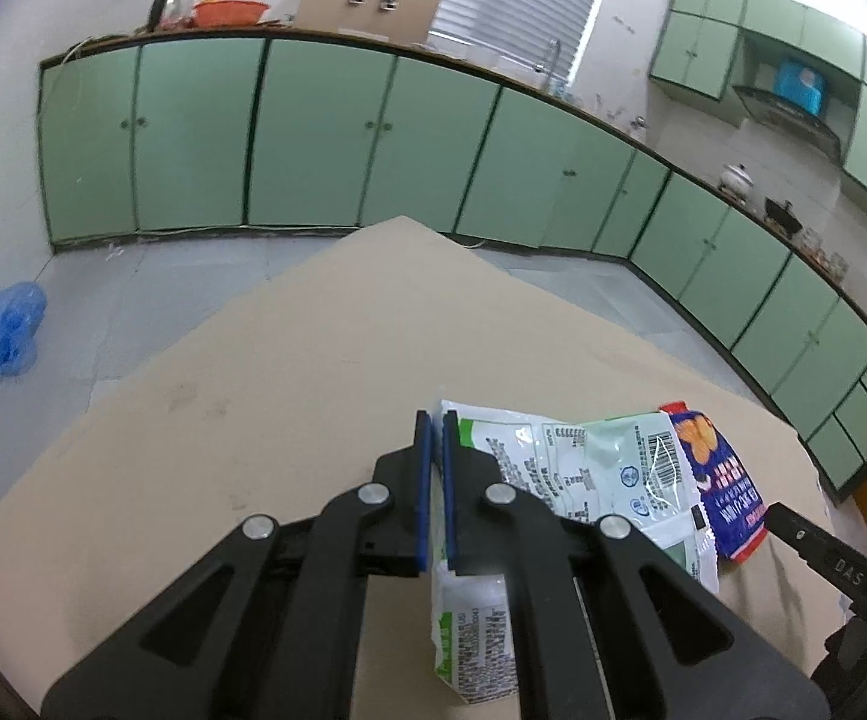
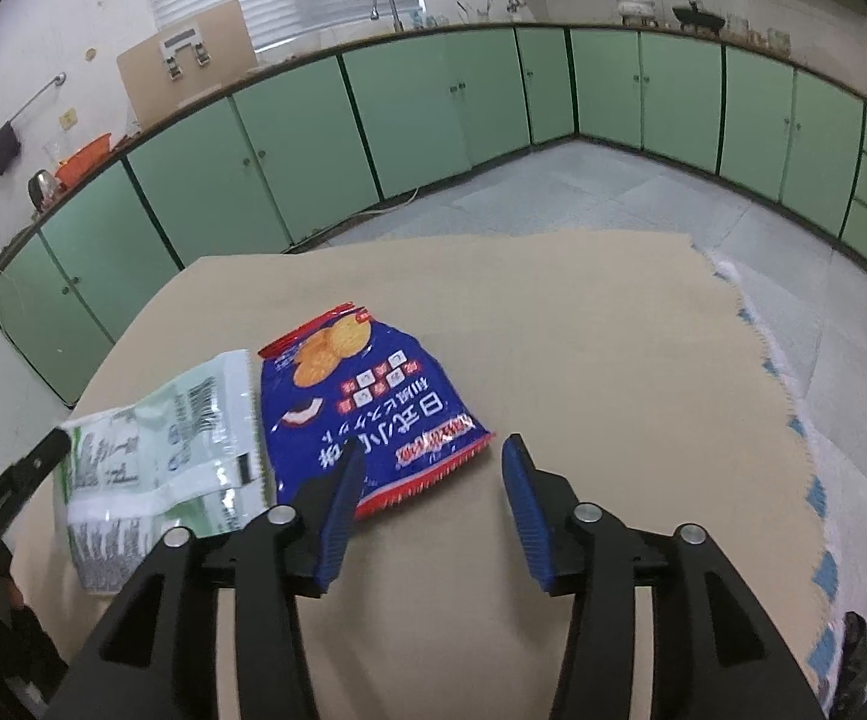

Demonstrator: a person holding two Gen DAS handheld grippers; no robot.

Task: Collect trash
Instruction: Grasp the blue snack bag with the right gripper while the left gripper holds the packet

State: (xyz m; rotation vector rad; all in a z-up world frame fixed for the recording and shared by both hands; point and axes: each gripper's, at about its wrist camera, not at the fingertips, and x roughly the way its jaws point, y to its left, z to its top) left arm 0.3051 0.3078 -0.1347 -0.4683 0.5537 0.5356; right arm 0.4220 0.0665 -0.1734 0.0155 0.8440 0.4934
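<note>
A crumpled green-and-white wrapper [image 1: 559,468] lies on the tan table [image 1: 289,372]. My left gripper [image 1: 436,420] is shut on its left edge. A blue snack bag [image 1: 721,486] with a red trim lies just right of it, partly on top. In the right wrist view the blue snack bag [image 2: 367,402] lies flat, the green wrapper [image 2: 157,456] to its left. My right gripper [image 2: 433,450] is open and empty, its left finger over the bag's near edge. The left gripper's tip [image 2: 43,456] shows at the far left.
Green cabinets [image 1: 313,138] run along the walls under a counter with a sink. A blue plastic bag [image 1: 4,333] lies on the floor at left. The table's right edge [image 2: 757,348] has a frayed white-and-blue cloth under it.
</note>
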